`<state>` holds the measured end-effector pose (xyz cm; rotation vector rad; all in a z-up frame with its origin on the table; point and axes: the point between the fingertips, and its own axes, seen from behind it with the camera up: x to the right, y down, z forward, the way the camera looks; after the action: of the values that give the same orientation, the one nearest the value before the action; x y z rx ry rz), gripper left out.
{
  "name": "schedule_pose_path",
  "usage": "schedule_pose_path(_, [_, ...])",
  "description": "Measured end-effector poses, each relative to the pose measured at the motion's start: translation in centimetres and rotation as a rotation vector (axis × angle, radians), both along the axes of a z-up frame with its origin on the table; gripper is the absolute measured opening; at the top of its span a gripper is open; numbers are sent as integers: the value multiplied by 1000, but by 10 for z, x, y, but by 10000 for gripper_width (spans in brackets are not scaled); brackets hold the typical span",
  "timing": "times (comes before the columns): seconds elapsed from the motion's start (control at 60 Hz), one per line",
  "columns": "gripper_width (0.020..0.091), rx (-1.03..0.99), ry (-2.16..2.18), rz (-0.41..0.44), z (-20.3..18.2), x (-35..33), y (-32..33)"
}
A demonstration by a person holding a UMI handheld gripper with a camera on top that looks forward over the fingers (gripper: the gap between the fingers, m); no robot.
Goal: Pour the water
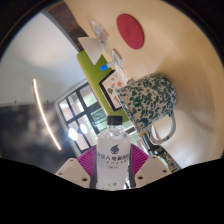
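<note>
A clear plastic water bottle [113,158] with a white label stands between my fingers, its white top [115,121] pointing forward. My gripper [113,166] is shut on the bottle, with the pink pads [91,160] pressing on both of its sides. Just beyond the bottle's top, slightly to the right, is a green-and-white floral mug [150,96] with a handle [166,126]. It rests on a cream table [175,45]. The whole scene looks tilted. I cannot see inside the mug.
A round red coaster [130,29] lies on the table beyond the mug. White packets or papers [99,45] and a green strip [92,80] are to the mug's left. A window [84,110] shows past the table's edge.
</note>
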<state>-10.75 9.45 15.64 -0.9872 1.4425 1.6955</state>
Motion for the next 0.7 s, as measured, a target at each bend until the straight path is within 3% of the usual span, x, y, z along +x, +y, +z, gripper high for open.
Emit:
schedule_pose_path(0.283, [444,-27,53,16,-1,-4,-14])
schedule_pose_path(0.467, [443,148,-438,56,42,-27,-30])
schedule_pose_path(0.567, [444,292,-833,-58,104,-11,-35])
schedule_pose_path(0.633, [446,395,-1113,-202,161,18,-49])
schedule_pose_path(0.7, [443,475,-1397,-355,193,53,-67])
